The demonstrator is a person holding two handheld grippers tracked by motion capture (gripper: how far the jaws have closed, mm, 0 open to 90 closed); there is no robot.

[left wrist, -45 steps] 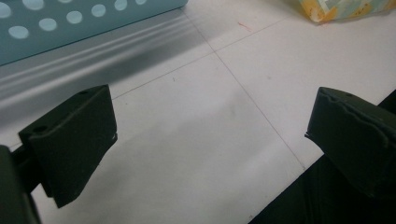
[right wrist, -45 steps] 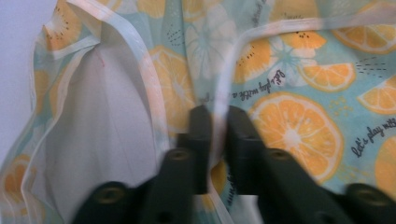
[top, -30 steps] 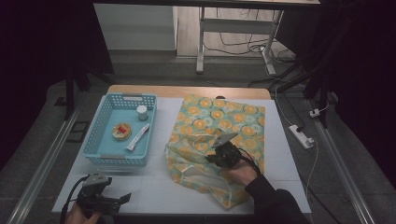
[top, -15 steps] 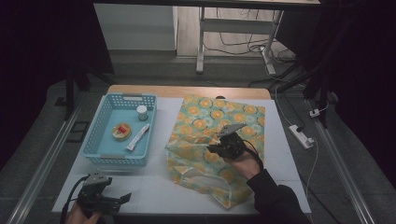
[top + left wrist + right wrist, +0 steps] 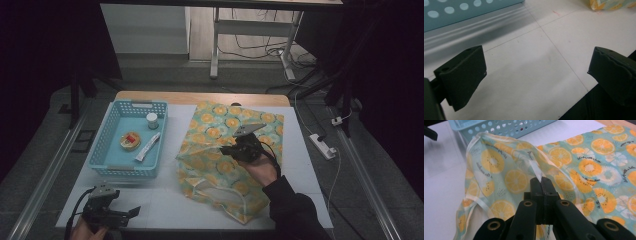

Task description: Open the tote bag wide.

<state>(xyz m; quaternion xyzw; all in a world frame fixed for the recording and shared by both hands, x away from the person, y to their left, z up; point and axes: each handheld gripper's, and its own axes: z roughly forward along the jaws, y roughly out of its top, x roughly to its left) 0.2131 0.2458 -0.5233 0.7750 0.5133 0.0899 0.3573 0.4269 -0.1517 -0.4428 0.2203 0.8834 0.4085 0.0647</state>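
Bag [image 5: 220, 150] teal, orange citrus-slice print; basket [image 5: 107, 150] light blue; claws black.

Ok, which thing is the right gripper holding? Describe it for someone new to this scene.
On the white table, right of the blue basket, lies a thin bag printed with orange slices on pale green. The right gripper pinches its white-edged rim, lifting one side. It is the table's one soft, patterned thing.

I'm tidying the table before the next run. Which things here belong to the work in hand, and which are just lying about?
In use:
- fruit-print bag, its top edge pinched and lifted
- right gripper, shut on the bag
- left gripper, open, low over the bare table

Lying about:
- blue basket
- small jar, round tin and white tube inside the basket
- power strip on the floor
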